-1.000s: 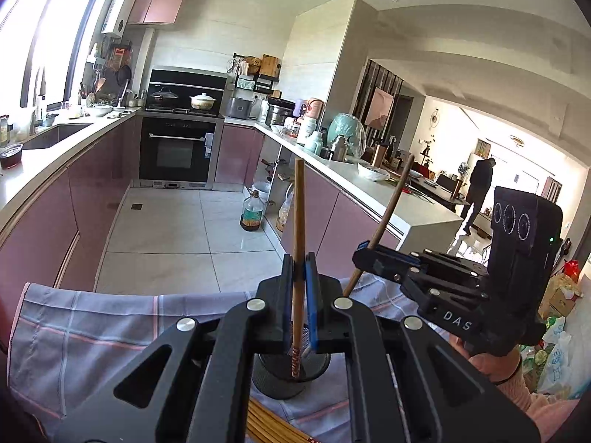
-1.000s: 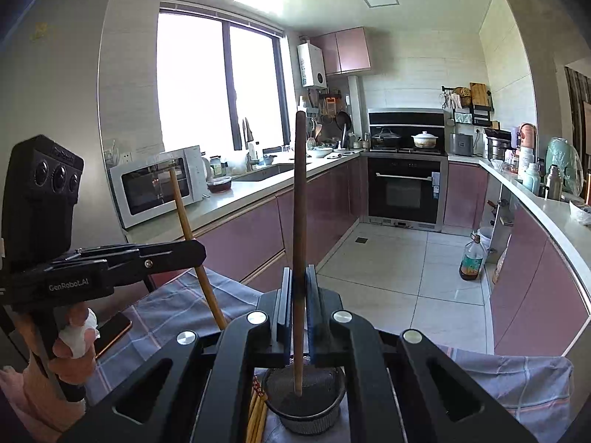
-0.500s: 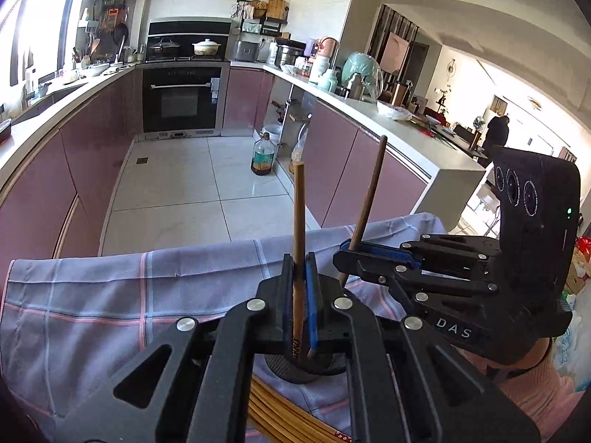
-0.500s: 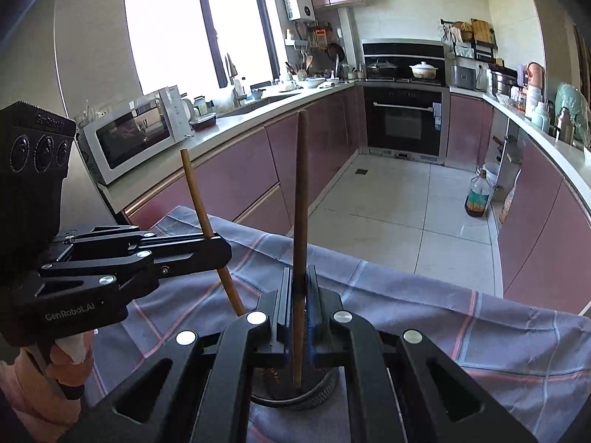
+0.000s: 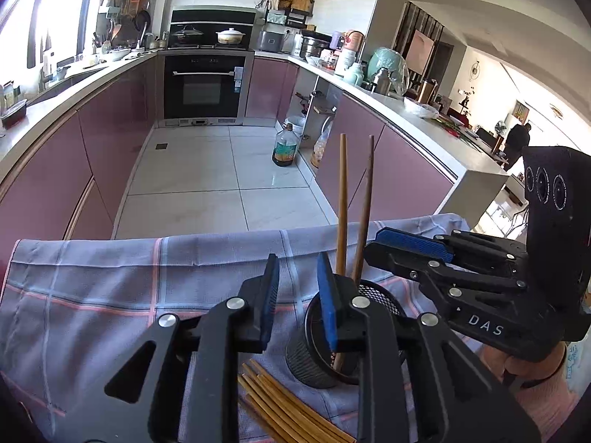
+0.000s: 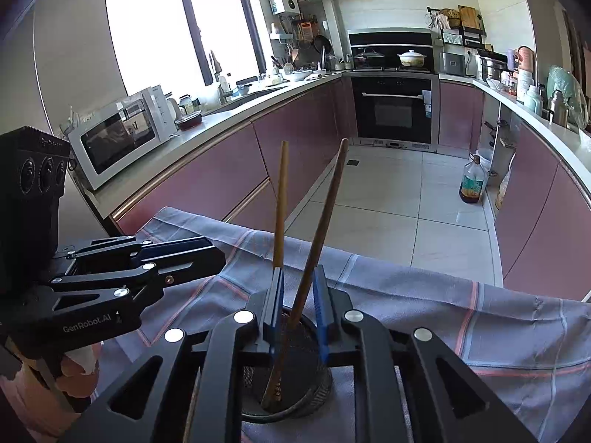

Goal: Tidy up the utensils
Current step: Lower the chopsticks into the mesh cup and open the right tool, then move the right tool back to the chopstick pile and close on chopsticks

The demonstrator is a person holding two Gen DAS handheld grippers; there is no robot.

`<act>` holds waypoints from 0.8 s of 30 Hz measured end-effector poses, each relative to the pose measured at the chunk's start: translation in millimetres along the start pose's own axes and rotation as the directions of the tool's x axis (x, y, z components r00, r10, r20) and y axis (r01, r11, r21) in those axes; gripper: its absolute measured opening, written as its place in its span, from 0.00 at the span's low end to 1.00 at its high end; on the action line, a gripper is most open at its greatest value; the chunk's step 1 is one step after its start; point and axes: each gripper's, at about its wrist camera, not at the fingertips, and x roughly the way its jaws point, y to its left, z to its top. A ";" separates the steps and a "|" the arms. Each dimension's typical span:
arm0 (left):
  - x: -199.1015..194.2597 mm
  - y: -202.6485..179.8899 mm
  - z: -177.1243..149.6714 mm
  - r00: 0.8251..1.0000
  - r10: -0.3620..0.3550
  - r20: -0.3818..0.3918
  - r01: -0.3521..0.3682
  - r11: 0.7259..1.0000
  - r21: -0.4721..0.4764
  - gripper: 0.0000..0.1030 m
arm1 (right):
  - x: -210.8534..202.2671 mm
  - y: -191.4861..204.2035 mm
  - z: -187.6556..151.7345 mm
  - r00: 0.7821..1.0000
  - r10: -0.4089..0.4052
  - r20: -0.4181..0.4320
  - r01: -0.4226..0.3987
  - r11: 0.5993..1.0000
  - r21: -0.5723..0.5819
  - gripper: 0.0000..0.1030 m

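Note:
A black mesh holder point(image 5: 321, 354) stands on the grey checked cloth point(image 5: 110, 288); it also shows in the right wrist view point(image 6: 291, 387). Two brown chopsticks point(image 5: 341, 206) point(image 6: 321, 236) stand loose in it, leaning. My left gripper point(image 5: 297, 299) is open and empty, just left of the holder. My right gripper point(image 6: 297, 306) is open right above the holder, with one chopstick leaning between its jaws untouched. Several more chopsticks point(image 5: 291, 409) lie on the cloth in front of the holder.
The cloth-covered table ends ahead at a tiled floor point(image 5: 207, 184). Purple cabinets and counters run along both sides, with an oven point(image 5: 205, 85) at the far end. A microwave point(image 6: 122, 133) stands on the left counter. An oil bottle point(image 5: 284, 146) stands on the floor.
Both grippers have opened and let go of their chopsticks, which now stand in the holder. My left gripper has shifted to the left of the holder.

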 end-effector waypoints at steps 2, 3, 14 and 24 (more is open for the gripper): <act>-1.4 5.6 -7.6 1.000 0.011 0.012 -0.011 1.000 -0.007 0.22 | -3.4 1.9 -0.8 1.000 -0.003 0.011 0.003 1.000 -0.005 0.19; -3.7 7.1 -10.8 1.000 0.015 0.017 -0.015 1.000 -0.012 0.24 | -5.3 2.2 -0.7 1.000 -0.004 0.018 0.004 1.000 -0.009 0.22; -49.9 21.9 -56.6 0.985 0.142 0.100 -0.141 0.990 -0.018 0.53 | -51.8 43.7 -30.3 0.991 0.106 0.078 -0.095 0.986 -0.135 0.30; -39.5 29.6 -133.2 0.986 0.168 -0.023 -0.168 0.986 -0.019 0.54 | -18.5 56.1 -93.9 0.986 0.102 -0.130 -0.119 0.984 -0.130 0.32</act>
